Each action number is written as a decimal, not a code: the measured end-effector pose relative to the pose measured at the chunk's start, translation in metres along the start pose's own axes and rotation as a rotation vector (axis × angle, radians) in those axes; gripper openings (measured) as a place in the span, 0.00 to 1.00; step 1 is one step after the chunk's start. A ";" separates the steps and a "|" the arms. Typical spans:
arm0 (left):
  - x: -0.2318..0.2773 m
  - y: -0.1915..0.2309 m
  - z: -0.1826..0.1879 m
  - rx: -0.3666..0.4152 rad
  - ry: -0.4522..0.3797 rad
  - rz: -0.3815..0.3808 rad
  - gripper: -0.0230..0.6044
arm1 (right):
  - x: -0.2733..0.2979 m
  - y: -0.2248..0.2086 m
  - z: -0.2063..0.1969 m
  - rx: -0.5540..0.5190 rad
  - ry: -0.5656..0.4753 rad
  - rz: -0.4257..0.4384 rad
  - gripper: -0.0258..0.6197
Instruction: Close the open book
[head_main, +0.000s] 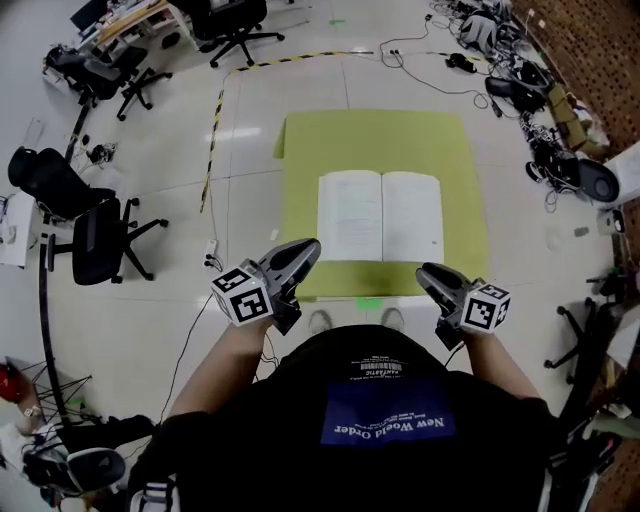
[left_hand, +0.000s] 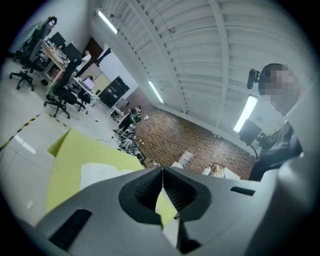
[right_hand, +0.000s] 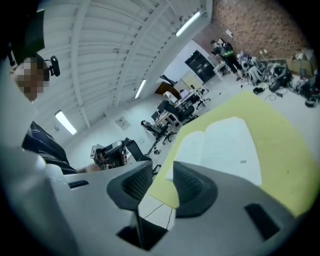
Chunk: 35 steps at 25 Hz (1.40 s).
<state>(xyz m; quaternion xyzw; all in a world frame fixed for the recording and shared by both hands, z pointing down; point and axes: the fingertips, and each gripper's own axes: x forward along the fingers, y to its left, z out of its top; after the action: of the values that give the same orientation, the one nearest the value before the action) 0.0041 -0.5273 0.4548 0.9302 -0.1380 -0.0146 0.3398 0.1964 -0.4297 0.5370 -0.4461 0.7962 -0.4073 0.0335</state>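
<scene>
Left claw (head_main: 311, 247) shut, empty; right claw (head_main: 426, 271) half-open, empty; both by mat (head_main: 300, 150) near edge; book (head_main: 380, 215) open.

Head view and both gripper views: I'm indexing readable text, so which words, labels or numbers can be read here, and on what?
"New World Order": white letters on the blue patch of the person's black shirt, upside down in the head view.
White barcode label on the shirt: print too small to read.
Open white book on the yellow-green mat: page print too small to read.
Gripper views: no legible text.
</scene>
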 end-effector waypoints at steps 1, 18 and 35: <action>0.007 0.007 -0.008 -0.009 0.014 0.021 0.05 | 0.004 -0.011 -0.009 0.040 0.022 0.006 0.20; 0.057 0.171 -0.102 -0.107 0.322 0.248 0.42 | 0.079 -0.113 -0.058 0.625 -0.199 -0.051 0.41; 0.070 0.210 -0.126 -0.328 0.322 0.303 0.58 | 0.088 -0.139 -0.051 0.774 -0.297 -0.096 0.21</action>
<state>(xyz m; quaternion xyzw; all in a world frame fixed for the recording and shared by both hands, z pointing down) 0.0351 -0.6209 0.6899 0.8219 -0.2156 0.1625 0.5016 0.2171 -0.5005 0.6931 -0.4912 0.5492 -0.6088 0.2942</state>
